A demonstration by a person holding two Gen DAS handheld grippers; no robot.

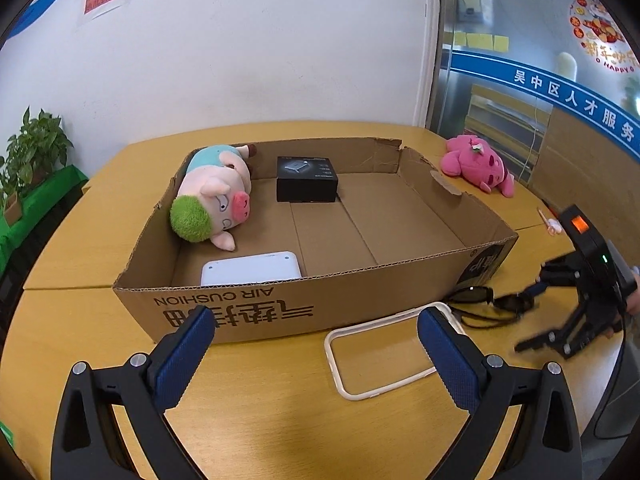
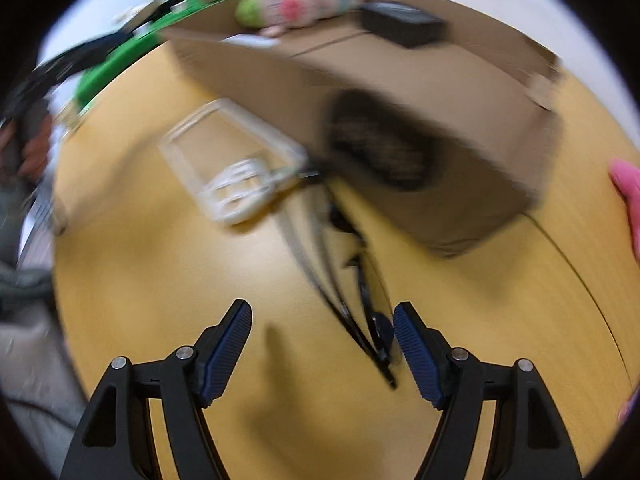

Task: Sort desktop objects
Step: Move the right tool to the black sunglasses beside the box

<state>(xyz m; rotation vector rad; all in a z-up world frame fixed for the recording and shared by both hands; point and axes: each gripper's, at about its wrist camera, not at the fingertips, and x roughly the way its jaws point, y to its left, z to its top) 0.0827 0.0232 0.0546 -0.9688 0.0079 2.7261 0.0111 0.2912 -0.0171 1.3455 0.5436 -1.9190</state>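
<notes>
An open cardboard box [image 1: 280,312] stands on the yellow table and holds a pig plush [image 1: 216,196], a small black box [image 1: 307,179] and a white flat device [image 1: 251,268]. In front of it lie a white phone-case frame [image 1: 380,356] and dark sunglasses [image 1: 488,302]. My left gripper [image 1: 316,320] is open and empty just before the box's front wall, its right finger over the frame's corner. My right gripper [image 2: 322,316] is open above the table, pointing steeply down. The sunglasses [image 2: 360,300] lie just ahead of it, close by its right finger, not gripped. This view is blurred.
A pink plush [image 1: 478,164] lies on the table to the right of the box, also showing as the pink plush [image 2: 628,196] at the edge. Potted plants on a green cloth [image 1: 36,184] stand left. My right gripper [image 1: 526,318] hovers by the sunglasses.
</notes>
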